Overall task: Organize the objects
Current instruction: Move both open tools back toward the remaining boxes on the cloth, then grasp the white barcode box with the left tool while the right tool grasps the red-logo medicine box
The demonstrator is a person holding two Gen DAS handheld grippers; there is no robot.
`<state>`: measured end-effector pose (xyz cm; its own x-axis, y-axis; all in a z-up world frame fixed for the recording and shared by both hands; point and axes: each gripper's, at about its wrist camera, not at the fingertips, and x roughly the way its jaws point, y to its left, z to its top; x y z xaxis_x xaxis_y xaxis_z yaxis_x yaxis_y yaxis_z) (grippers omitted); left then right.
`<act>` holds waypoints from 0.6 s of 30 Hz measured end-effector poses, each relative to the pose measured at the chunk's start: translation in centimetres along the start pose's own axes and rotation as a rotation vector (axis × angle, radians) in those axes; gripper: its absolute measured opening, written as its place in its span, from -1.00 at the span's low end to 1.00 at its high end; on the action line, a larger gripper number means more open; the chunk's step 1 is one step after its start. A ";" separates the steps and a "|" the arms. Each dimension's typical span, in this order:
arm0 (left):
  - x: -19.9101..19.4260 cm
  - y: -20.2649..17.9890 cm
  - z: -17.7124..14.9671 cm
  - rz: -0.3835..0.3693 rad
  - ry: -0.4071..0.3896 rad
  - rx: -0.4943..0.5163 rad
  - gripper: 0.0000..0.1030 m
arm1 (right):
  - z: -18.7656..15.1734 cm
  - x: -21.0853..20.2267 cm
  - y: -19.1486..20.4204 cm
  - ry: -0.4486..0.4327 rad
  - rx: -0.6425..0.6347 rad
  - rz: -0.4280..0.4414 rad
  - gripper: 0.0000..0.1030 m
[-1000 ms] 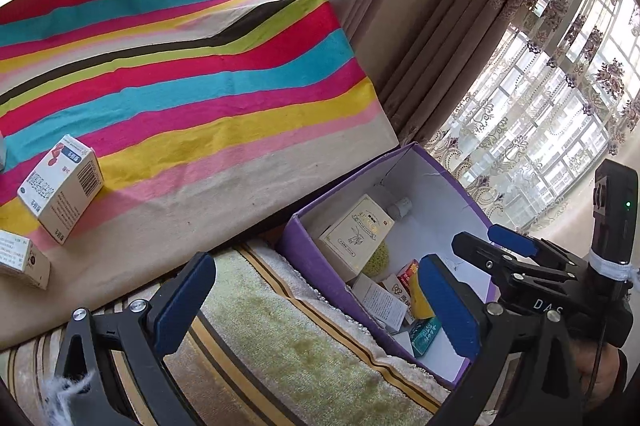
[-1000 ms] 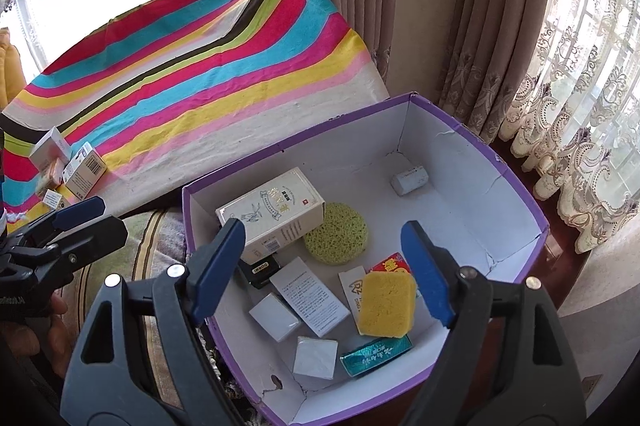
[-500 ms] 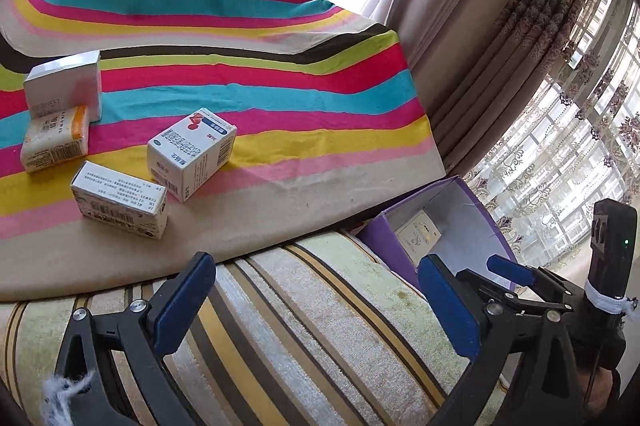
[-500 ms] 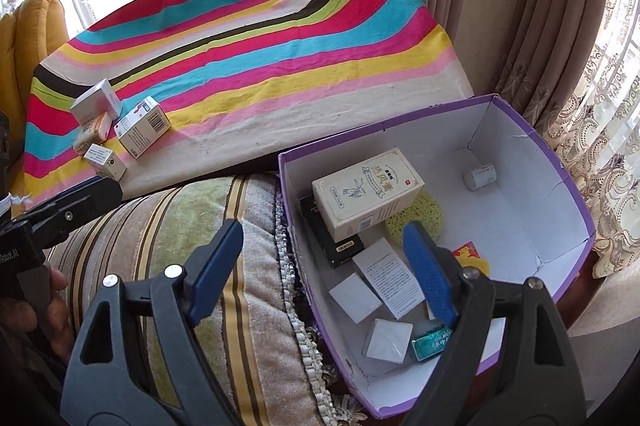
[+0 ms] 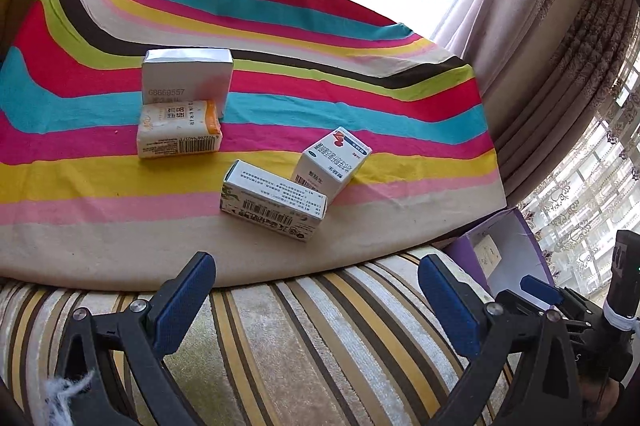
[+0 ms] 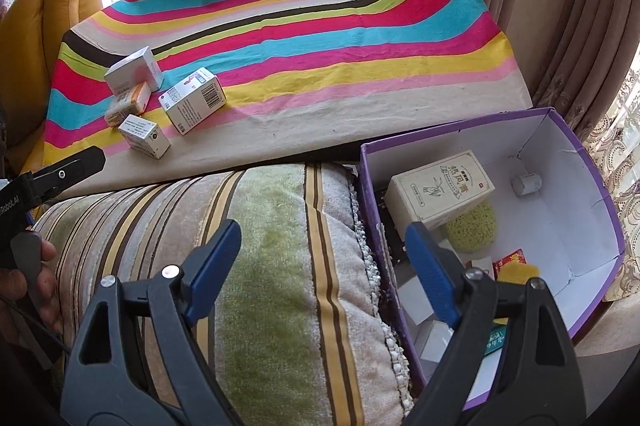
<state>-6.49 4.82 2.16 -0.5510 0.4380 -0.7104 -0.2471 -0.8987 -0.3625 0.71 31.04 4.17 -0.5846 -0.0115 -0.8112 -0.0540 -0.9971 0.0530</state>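
Several small boxes lie on the striped cloth (image 5: 360, 98): a long white box (image 5: 272, 206), a white box with red and blue print (image 5: 332, 162), an orange-and-white packet (image 5: 178, 134) and a plain white box (image 5: 186, 76). They also show in the right wrist view, around the long white box (image 6: 144, 136). My left gripper (image 5: 316, 302) is open and empty, over the striped cushion just short of the long white box. My right gripper (image 6: 324, 266) is open and empty, over the cushion beside the purple box (image 6: 600, 194), which holds several items.
A striped cushion (image 6: 280, 266) lies between the cloth and the purple box. Curtains (image 5: 560, 66) hang on the right. A yellow cushion (image 6: 48, 26) stands at the far left. The purple box also shows in the left wrist view (image 5: 504, 250).
Both grippers swung left, away from the purple box. The boxes on the cloth have come to the middle of the left wrist view and look nearer. Both grippers stay open.
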 end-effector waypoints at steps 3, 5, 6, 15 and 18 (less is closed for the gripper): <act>0.6 0.2 0.7 0.034 0.008 0.029 0.99 | 0.3 0.4 0.3 0.004 -0.003 0.010 0.68; 1.2 0.3 1.3 0.064 0.022 0.055 0.99 | 0.5 0.8 0.5 0.009 -0.008 0.017 0.68; 1.7 0.3 1.6 0.078 0.032 0.065 0.99 | 0.5 1.0 0.6 0.011 -0.010 0.020 0.68; 5.0 0.2 2.9 0.157 0.120 0.160 0.99 | 1.5 2.4 1.8 0.020 -0.044 0.032 0.68; 5.8 0.0 3.2 0.170 0.133 0.184 0.99 | 2.0 3.0 2.2 0.027 -0.059 0.037 0.68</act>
<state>-12.26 7.25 -0.02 -0.4901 0.2693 -0.8290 -0.3078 -0.9433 -0.1245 -2.76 28.95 2.96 -0.5635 -0.0498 -0.8246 0.0154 -0.9986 0.0498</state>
